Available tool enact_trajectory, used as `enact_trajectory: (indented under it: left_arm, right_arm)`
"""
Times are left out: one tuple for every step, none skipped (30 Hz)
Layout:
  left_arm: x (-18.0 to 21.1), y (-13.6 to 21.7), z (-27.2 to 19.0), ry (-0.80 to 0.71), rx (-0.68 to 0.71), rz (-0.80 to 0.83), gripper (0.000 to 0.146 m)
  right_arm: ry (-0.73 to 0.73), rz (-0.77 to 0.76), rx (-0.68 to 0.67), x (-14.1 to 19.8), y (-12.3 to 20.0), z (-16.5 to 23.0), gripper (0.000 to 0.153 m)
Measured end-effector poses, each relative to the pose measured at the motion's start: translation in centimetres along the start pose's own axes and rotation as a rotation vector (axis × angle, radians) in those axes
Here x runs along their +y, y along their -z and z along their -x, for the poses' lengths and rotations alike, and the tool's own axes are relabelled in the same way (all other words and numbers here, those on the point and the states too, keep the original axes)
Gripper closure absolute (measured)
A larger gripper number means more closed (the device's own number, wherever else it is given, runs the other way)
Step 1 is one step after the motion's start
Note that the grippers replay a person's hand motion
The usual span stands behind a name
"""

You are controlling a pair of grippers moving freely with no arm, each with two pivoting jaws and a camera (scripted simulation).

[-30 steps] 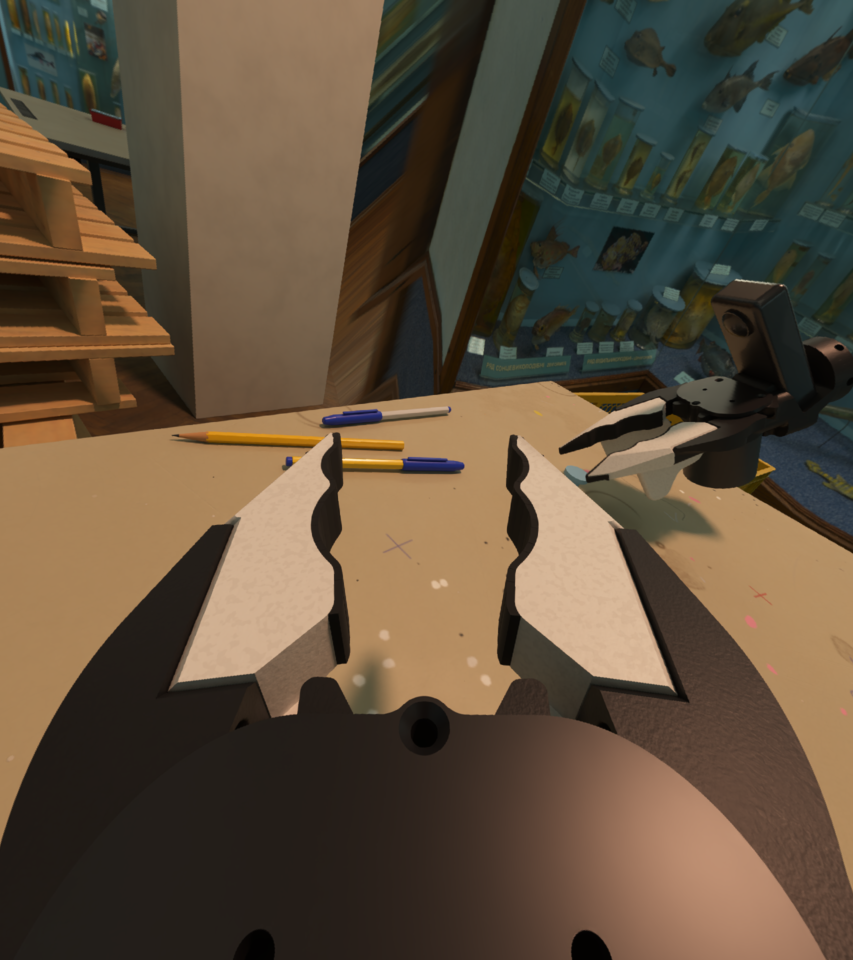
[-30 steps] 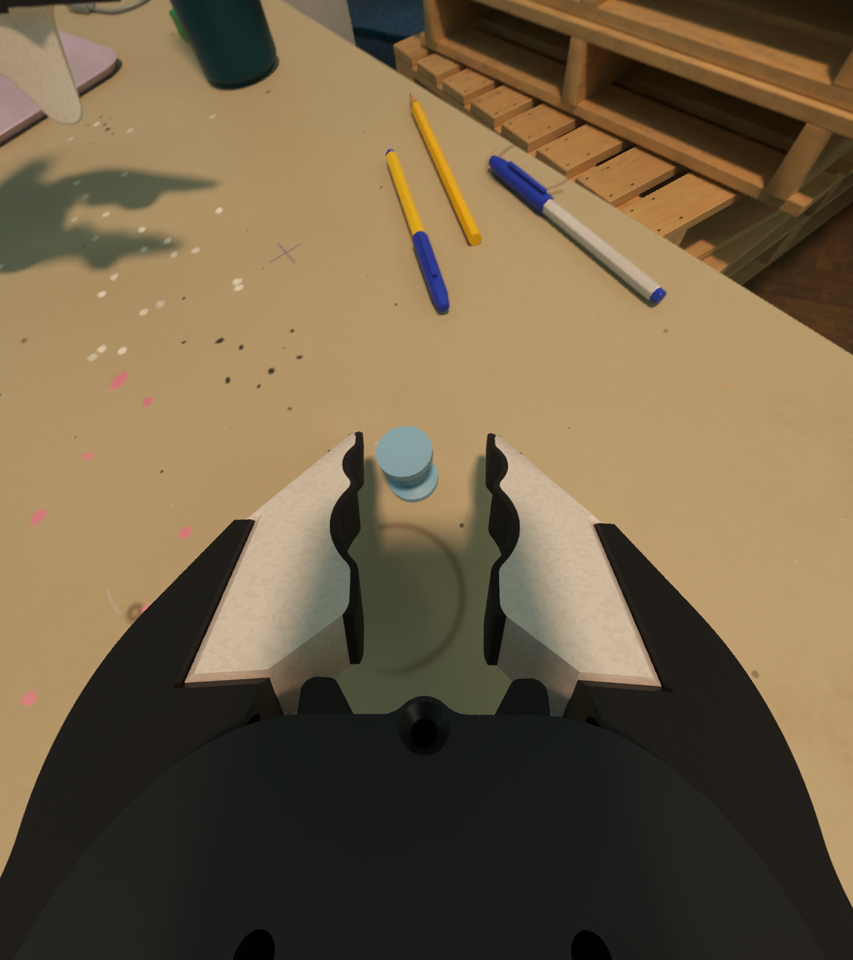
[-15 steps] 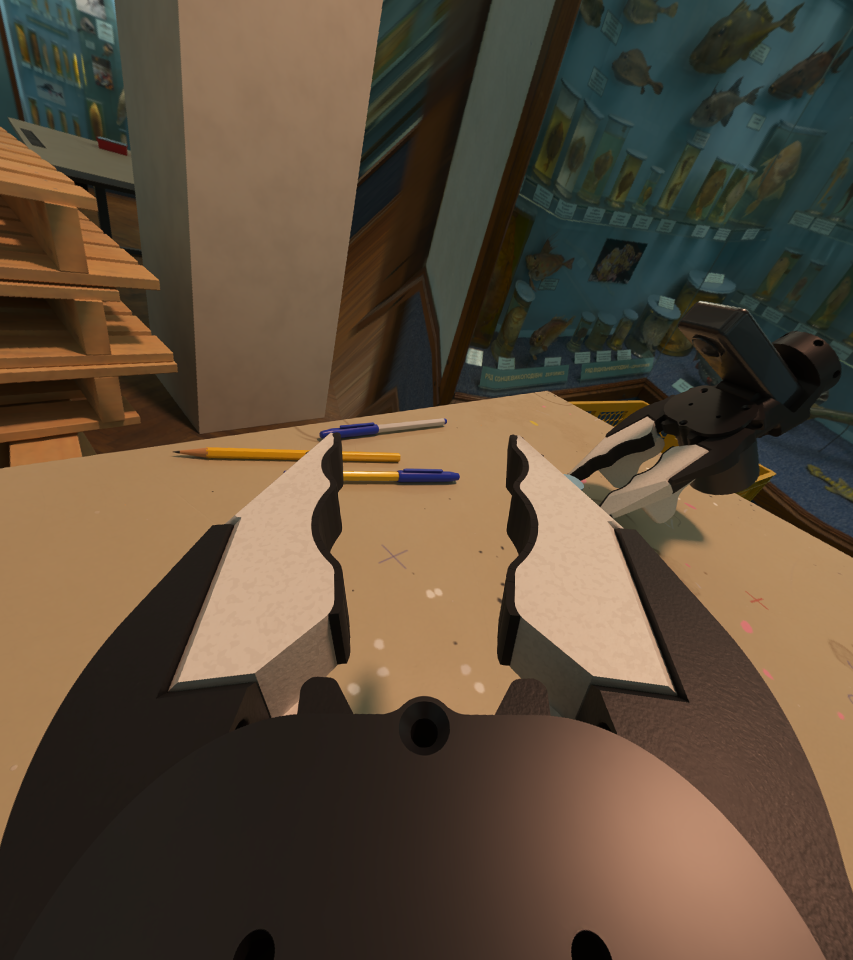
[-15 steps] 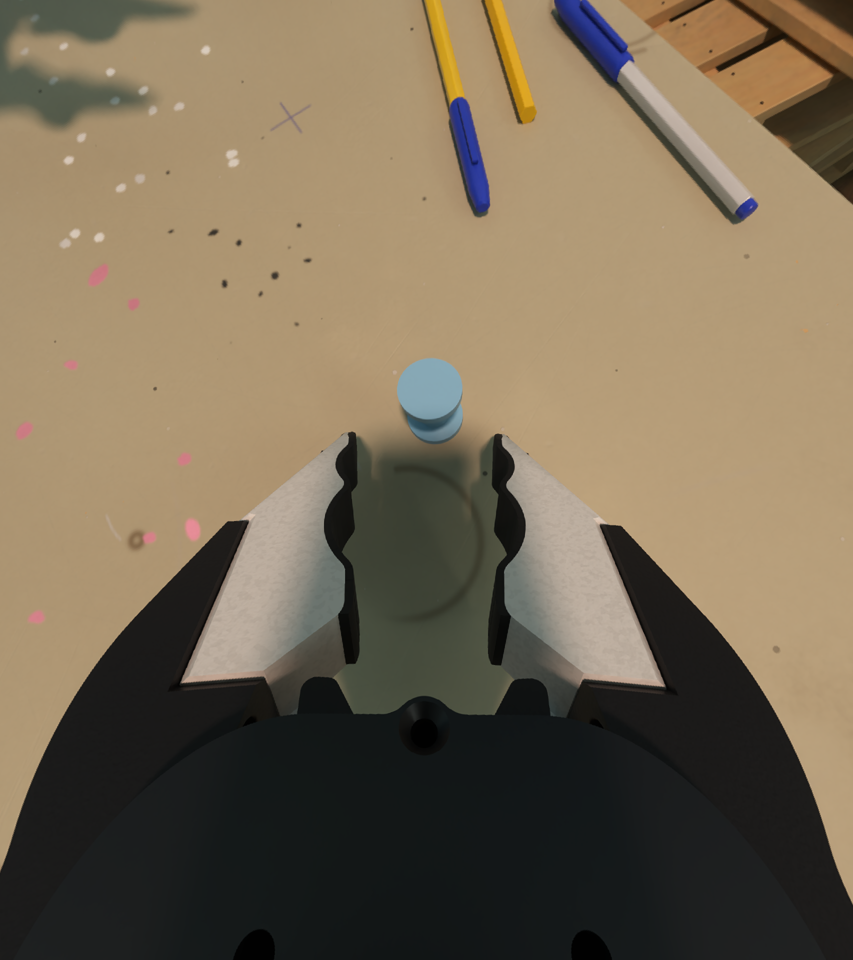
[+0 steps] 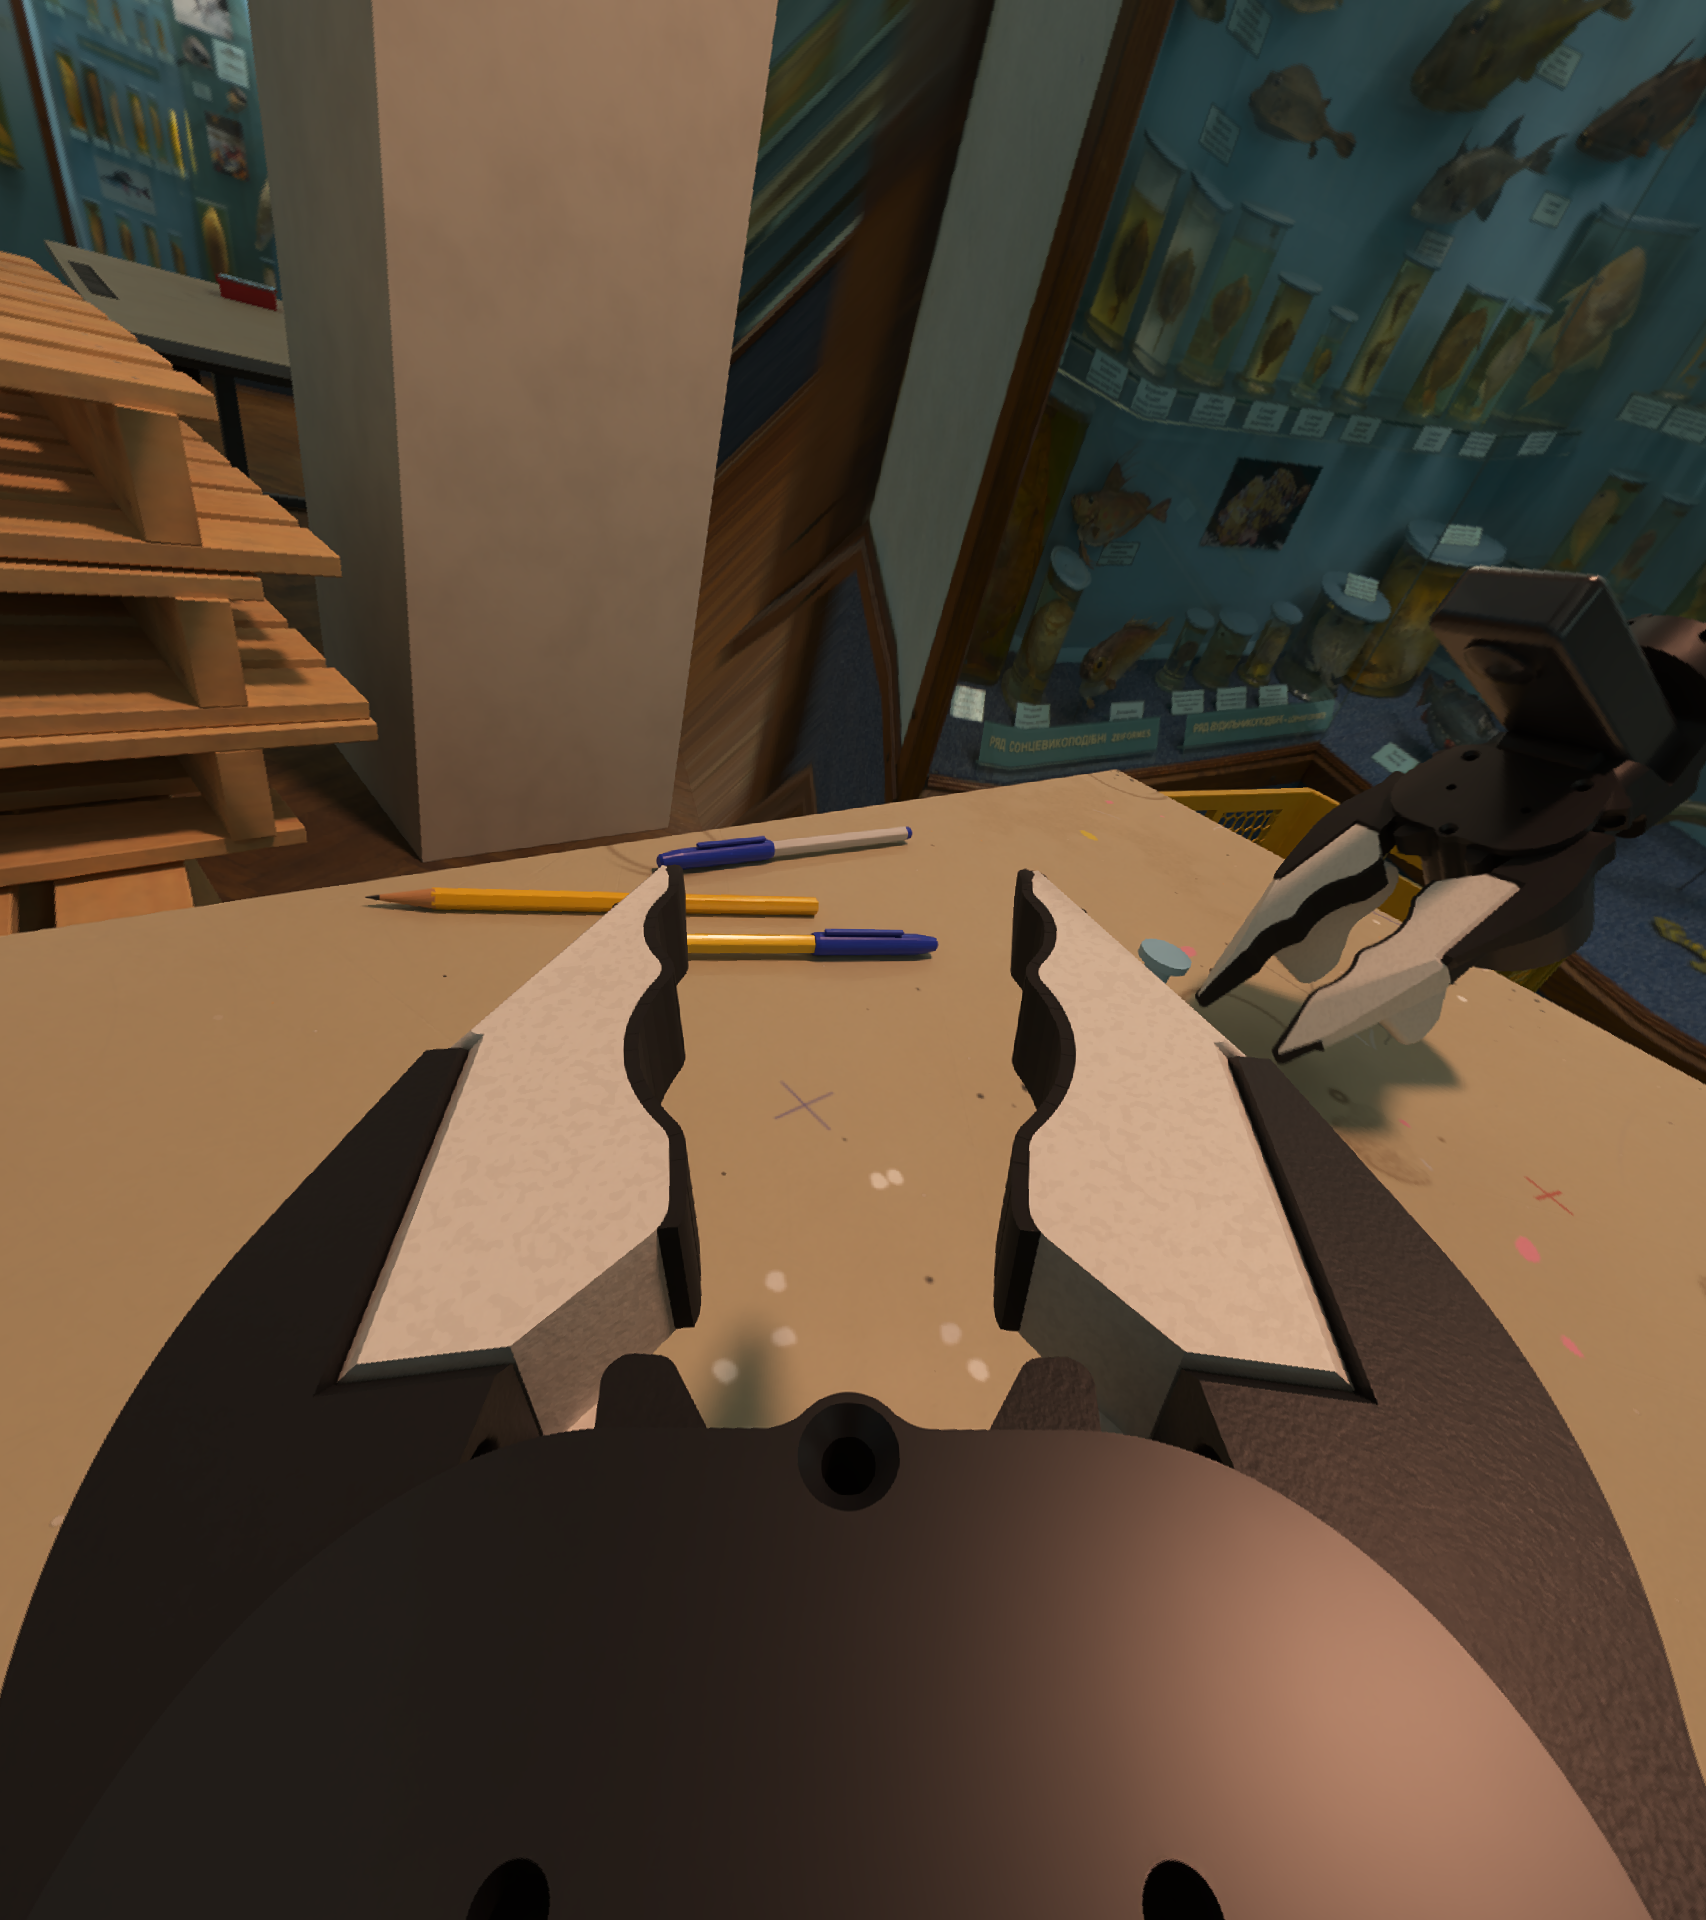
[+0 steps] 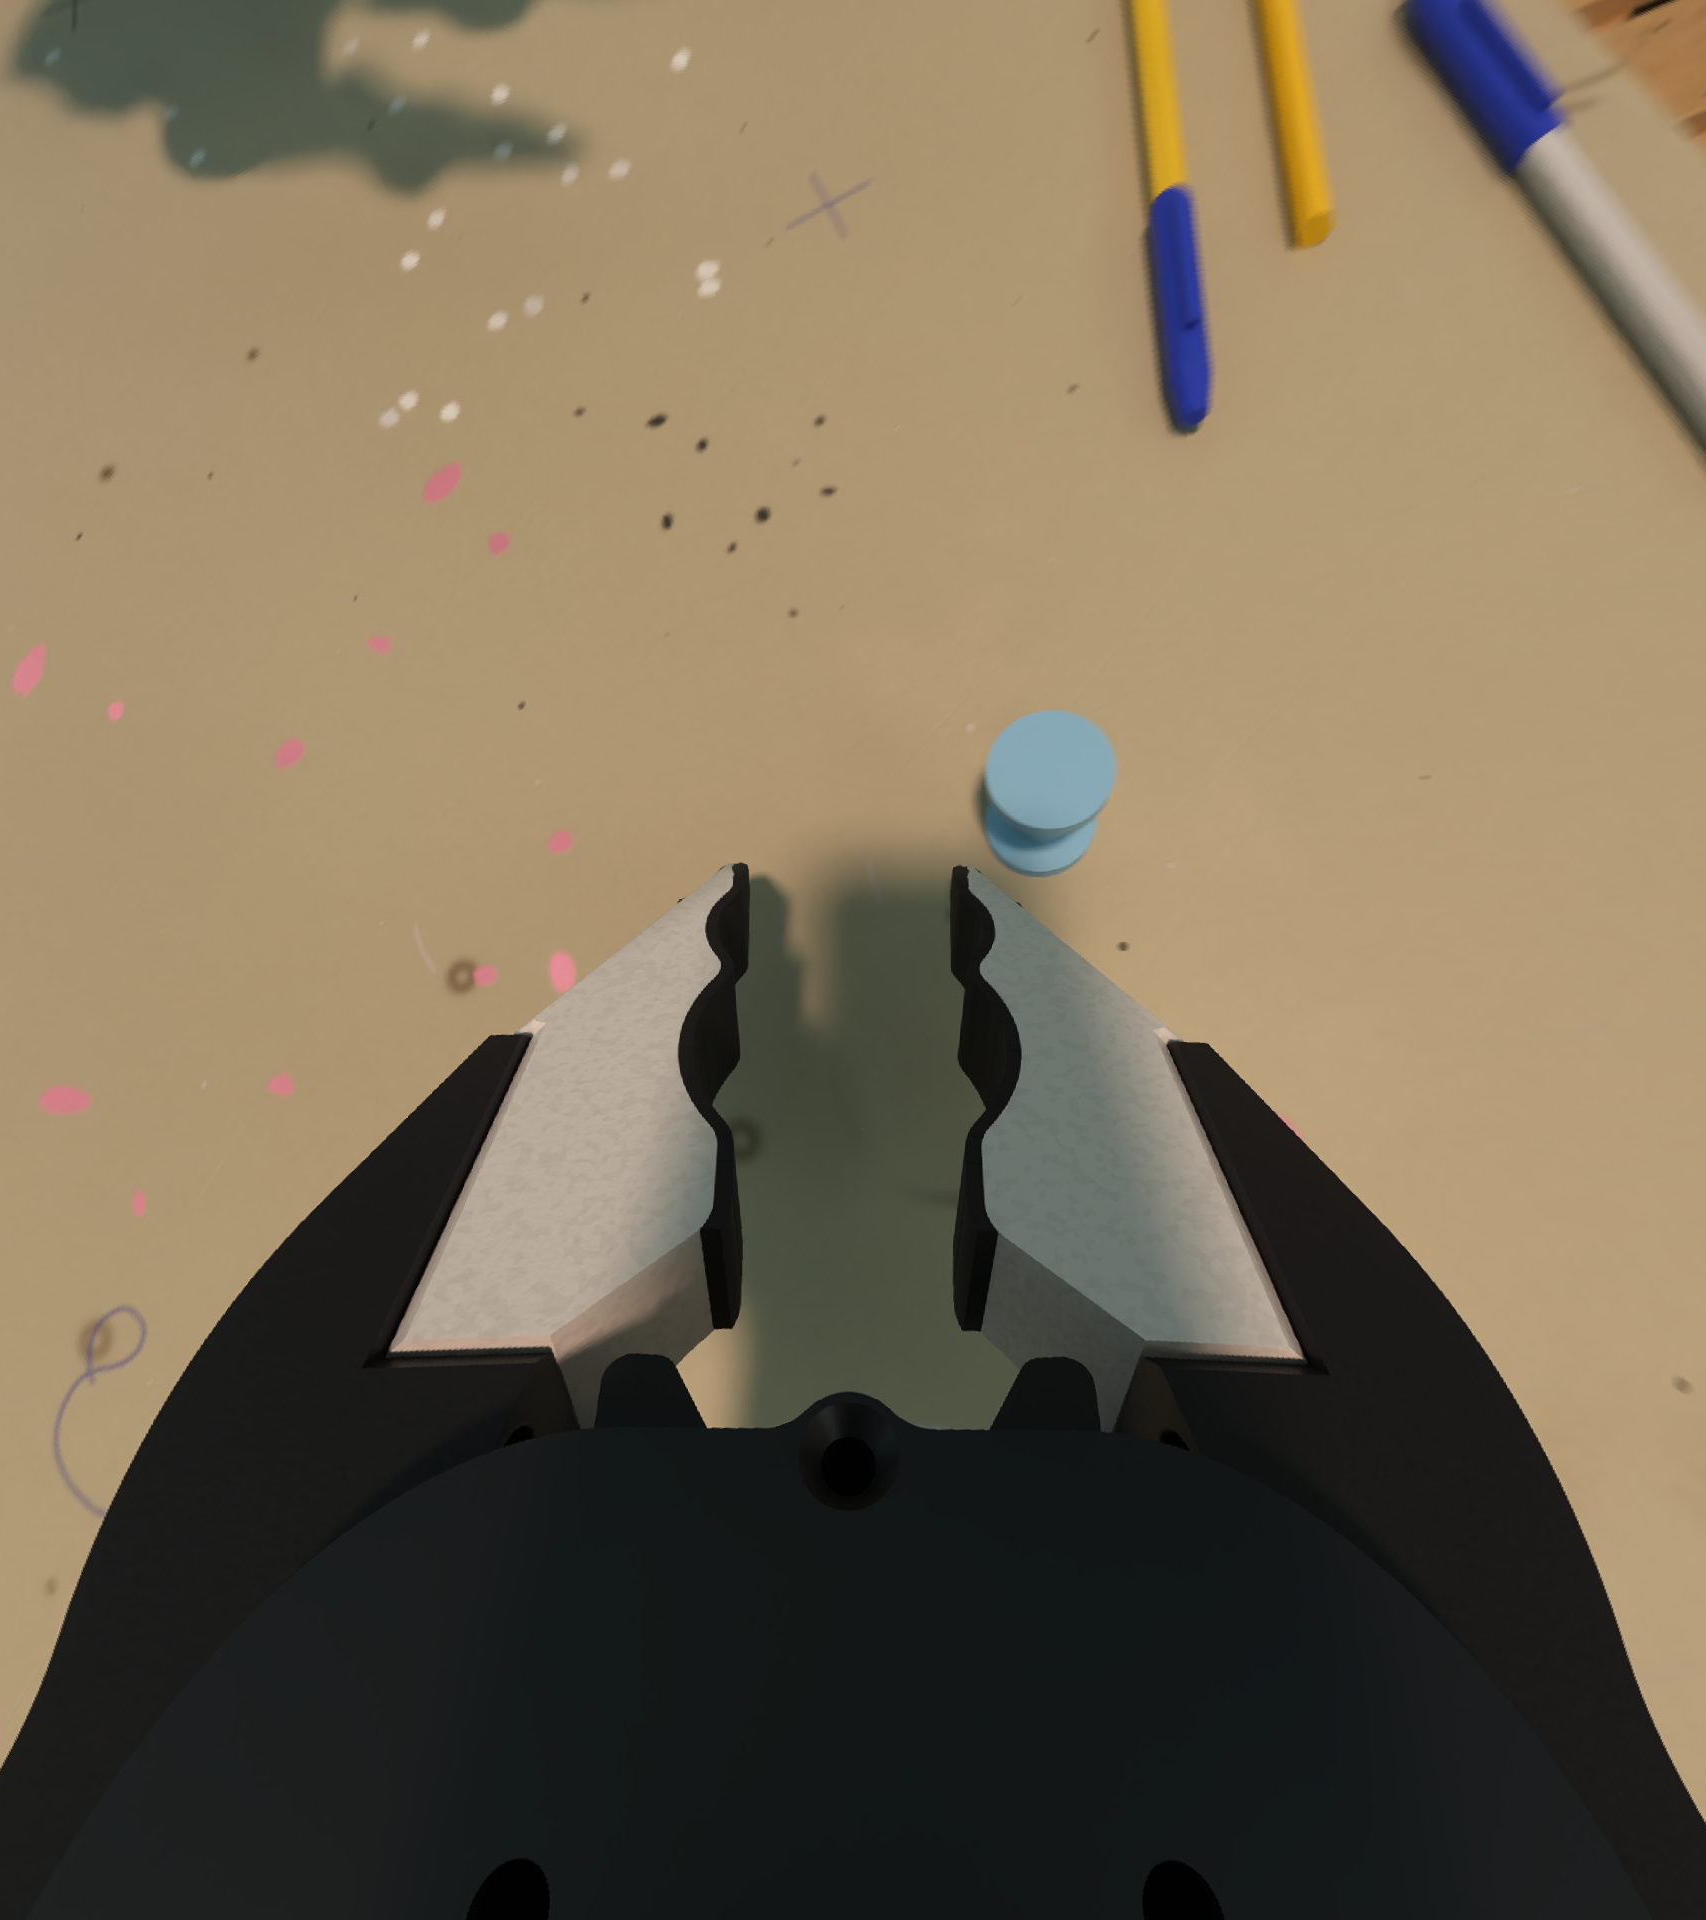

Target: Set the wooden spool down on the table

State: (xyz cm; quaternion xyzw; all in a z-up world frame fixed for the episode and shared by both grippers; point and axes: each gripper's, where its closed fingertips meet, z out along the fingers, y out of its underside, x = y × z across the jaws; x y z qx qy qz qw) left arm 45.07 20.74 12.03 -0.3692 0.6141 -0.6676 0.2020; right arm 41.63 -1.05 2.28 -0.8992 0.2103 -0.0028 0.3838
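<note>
The spool (image 6: 1046,790) is small and light blue and stands upright on the tan table (image 6: 1348,935). In the right wrist view it sits just beyond and to the right of my right gripper's (image 6: 847,894) right fingertip, outside the gap. My right gripper is open and empty, above the table. In the left wrist view the spool (image 5: 1163,956) peeks out beside my own right finger, with the right gripper (image 5: 1254,1023) close to its right. My left gripper (image 5: 847,894) is open and empty, above the table.
A yellow pencil (image 5: 600,900), a yellow pen with a blue cap (image 5: 807,943) and a white marker with a blue cap (image 5: 781,848) lie near the far table edge. Stacked wooden pallets (image 5: 80,623) stand beyond it. A yellow crate (image 5: 1244,816) shows past the far corner.
My right gripper has drawn back and to the left from the spool, which was between its fingertips and now stands free to the right. Its jaws have narrowed a little. The left gripper barely moved.
</note>
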Motion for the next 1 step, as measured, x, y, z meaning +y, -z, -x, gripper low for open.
enact_trajectory:
  left_arm:
    - [0.00, 0.00, 0.00, -0.002, -0.001, 0.000, 0.083]
  right_arm:
    - [-0.001, -0.021, 0.022, -0.27, 0.30, -0.31, 0.115]
